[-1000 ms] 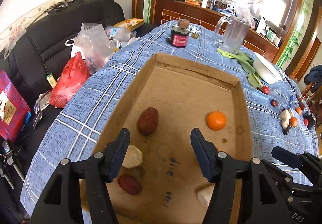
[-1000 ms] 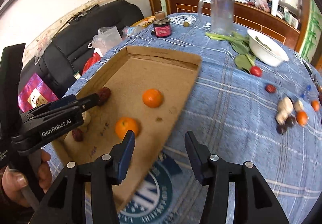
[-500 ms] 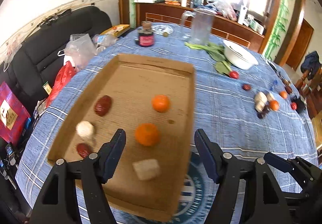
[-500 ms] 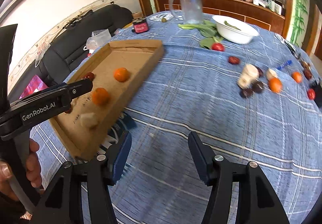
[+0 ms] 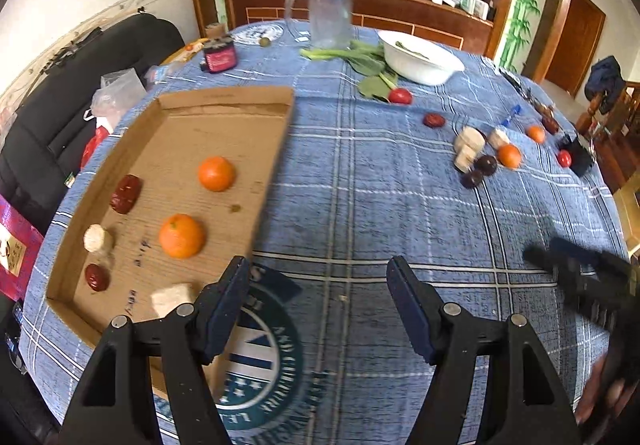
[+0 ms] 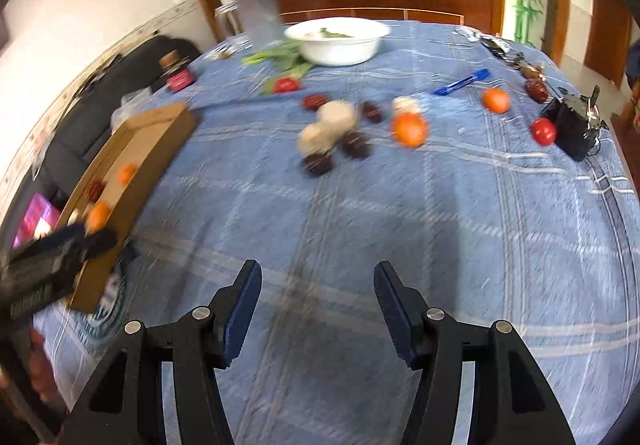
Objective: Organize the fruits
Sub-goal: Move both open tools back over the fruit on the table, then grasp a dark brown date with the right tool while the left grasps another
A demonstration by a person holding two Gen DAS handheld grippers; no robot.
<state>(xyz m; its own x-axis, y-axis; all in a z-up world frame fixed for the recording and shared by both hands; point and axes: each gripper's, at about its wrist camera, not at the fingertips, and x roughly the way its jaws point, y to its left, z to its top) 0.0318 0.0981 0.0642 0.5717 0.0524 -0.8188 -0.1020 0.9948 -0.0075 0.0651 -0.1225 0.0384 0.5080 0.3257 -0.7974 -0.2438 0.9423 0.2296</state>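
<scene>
Both grippers have swung right, away from the cardboard tray (image 5: 224, 125) at the table's left, where two oranges (image 5: 182, 236) now lie. The left gripper (image 5: 318, 303) and right gripper (image 6: 318, 307), jaws apart and empty, face loose fruit (image 6: 409, 129) at the far right, likely next.

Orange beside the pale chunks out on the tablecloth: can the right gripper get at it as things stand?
Probably yes. The right gripper is open and empty, and only bare blue tablecloth lies between it and the orange, though dark fruits crowd its left side.
</scene>
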